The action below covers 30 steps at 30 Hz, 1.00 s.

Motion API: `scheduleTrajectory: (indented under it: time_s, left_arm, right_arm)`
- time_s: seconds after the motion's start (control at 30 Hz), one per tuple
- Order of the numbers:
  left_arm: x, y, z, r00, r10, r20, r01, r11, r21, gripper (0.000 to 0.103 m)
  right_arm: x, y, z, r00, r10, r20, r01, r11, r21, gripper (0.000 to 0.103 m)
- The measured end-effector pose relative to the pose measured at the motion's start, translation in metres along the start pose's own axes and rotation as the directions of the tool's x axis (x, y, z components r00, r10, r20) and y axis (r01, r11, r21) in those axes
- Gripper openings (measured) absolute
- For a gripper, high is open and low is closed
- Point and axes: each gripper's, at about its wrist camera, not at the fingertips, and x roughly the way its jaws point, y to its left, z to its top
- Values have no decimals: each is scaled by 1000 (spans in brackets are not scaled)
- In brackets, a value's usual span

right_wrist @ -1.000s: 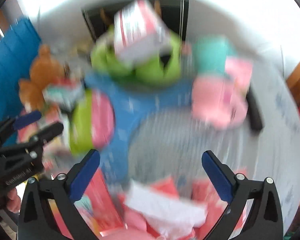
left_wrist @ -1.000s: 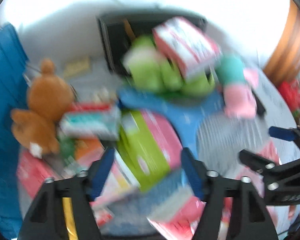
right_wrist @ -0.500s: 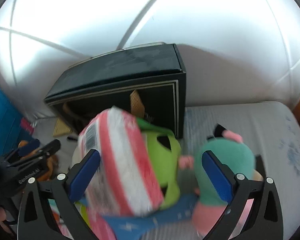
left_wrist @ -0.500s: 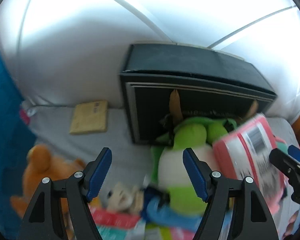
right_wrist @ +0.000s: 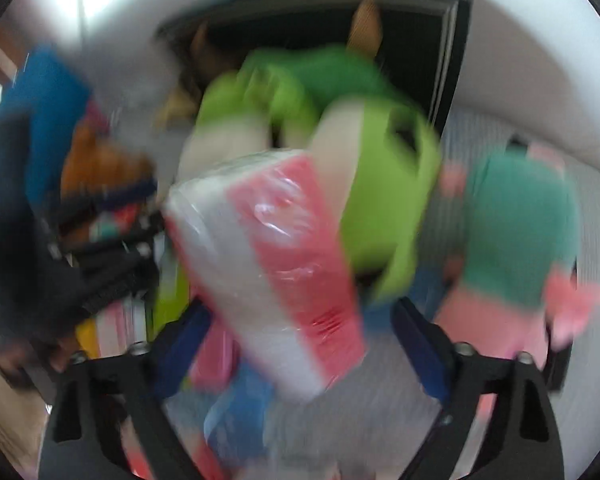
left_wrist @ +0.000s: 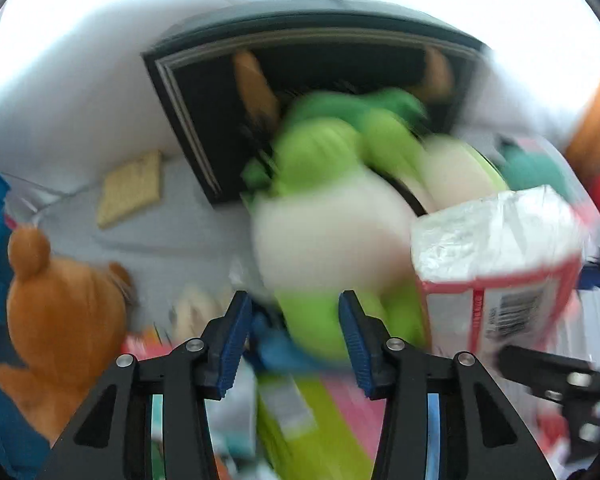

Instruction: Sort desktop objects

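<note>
Two handheld black grippers with blue pads point down at a cluttered grey tabletop. The left gripper [left_wrist: 296, 336] has just been narrowing around the lower part of a blurred lime-green and cream plush toy [left_wrist: 332, 216], which lies before an open black box [left_wrist: 204, 120]. The right gripper [right_wrist: 300, 344] has just been closing, still wide, around a red-and-white plastic-wrapped tissue pack [right_wrist: 276, 256]; contact is unclear.

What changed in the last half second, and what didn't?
Both views dipped toward the pile. The left hand-held gripper has been closing its jaws around the green plush; the right hand-held gripper has been closing around the red-and-white wrapped pack. Neither grip is clearly made. The black box and brown bear stay put.
</note>
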Motion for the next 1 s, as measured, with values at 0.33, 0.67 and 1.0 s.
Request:
scheduleTrajectory:
  time_s: [0.33,0.67,1.0]
  left_arm:
    - [-19,28,20,994,70,81,-55,983,-174,70]
    - [60,21,55,997,69,42,-59,977,-203,86]
    - [32,-13,21,999,23,39,-19,996,-91,35]
  right_arm:
    - [-45,-29,32,965,-132,225,93,980,175,89]
    - [78,-58,106,969,-191,157,145,953,265,103]
    - [84,-38,77,996,-85,22,77,968,239,82]
